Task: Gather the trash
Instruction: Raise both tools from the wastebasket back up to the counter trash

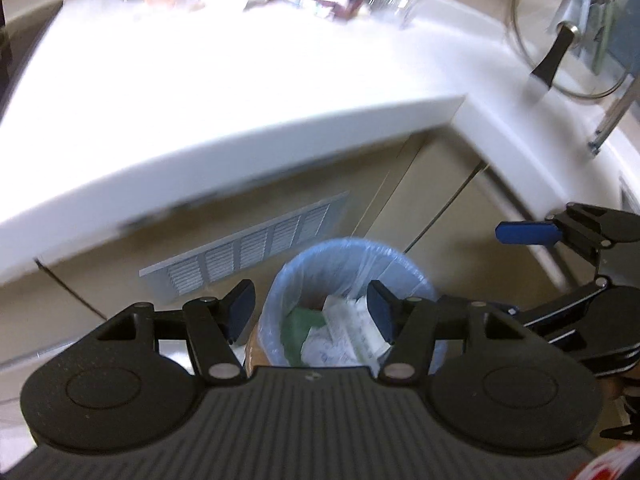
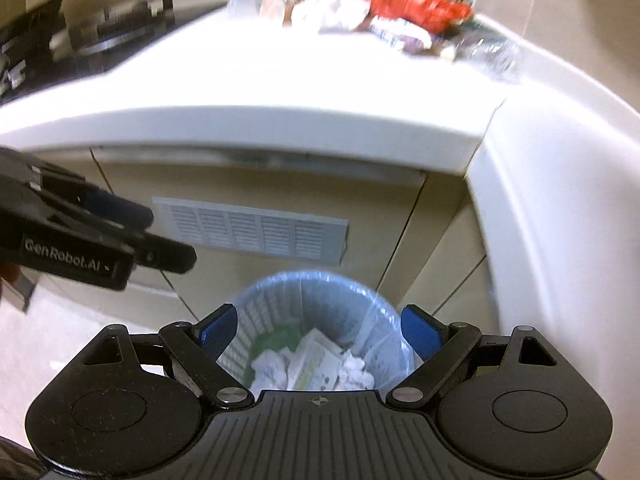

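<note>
Trash, crumpled paper and wrappers, fills my round mesh bin with its thin blue liner. Above the bin, my left gripper and right gripper gape empty; behind it, a slatted vent under the glossy white counter.

The pile far ahead of the right gripper is blurred; the gripper's body hides the bin's near rim.

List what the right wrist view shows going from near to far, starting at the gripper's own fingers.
right gripper, open and empty → lined trash basket holding crumpled paper → vent grille on the cabinet → white countertop → blurred pile of wrappers and packets along the far edge.
</note>
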The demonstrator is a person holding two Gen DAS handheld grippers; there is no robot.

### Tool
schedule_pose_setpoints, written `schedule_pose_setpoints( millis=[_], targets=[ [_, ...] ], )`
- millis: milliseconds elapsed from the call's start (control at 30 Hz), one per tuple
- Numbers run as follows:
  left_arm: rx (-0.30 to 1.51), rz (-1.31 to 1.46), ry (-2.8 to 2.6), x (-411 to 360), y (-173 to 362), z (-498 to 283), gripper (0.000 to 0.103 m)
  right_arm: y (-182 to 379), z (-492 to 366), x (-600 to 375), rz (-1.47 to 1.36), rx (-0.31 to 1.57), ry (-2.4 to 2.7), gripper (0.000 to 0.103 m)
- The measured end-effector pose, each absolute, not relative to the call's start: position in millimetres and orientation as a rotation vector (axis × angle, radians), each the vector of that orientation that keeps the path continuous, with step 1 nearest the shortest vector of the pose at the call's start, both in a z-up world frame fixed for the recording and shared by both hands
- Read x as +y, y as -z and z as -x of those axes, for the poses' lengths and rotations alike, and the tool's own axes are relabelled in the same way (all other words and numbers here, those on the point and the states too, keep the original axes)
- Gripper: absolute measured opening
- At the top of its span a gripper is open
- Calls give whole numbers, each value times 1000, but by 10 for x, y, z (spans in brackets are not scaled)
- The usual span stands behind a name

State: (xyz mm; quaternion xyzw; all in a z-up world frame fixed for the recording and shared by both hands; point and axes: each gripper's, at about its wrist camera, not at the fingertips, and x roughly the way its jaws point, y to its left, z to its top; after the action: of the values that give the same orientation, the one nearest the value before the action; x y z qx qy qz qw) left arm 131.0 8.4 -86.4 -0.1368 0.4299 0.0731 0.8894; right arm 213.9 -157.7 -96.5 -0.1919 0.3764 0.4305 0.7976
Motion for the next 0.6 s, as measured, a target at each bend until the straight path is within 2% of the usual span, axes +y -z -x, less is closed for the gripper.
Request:
schedule_pose_setpoints(
  millis=[200, 367, 600],
  targets=[
    [783, 239, -123, 8, 479, -1302, 59, 555, -2198, -1726, 286, 756, -940, 88],
    [698, 241, -128, 25, 197, -1390, 66, 250, -2281, -1798, 210, 659, -939, 88],
    [623, 221, -179, 100, -51, -1538, 70, -9, -2567, -1839, 113, 604, -911, 88]
  ],
)
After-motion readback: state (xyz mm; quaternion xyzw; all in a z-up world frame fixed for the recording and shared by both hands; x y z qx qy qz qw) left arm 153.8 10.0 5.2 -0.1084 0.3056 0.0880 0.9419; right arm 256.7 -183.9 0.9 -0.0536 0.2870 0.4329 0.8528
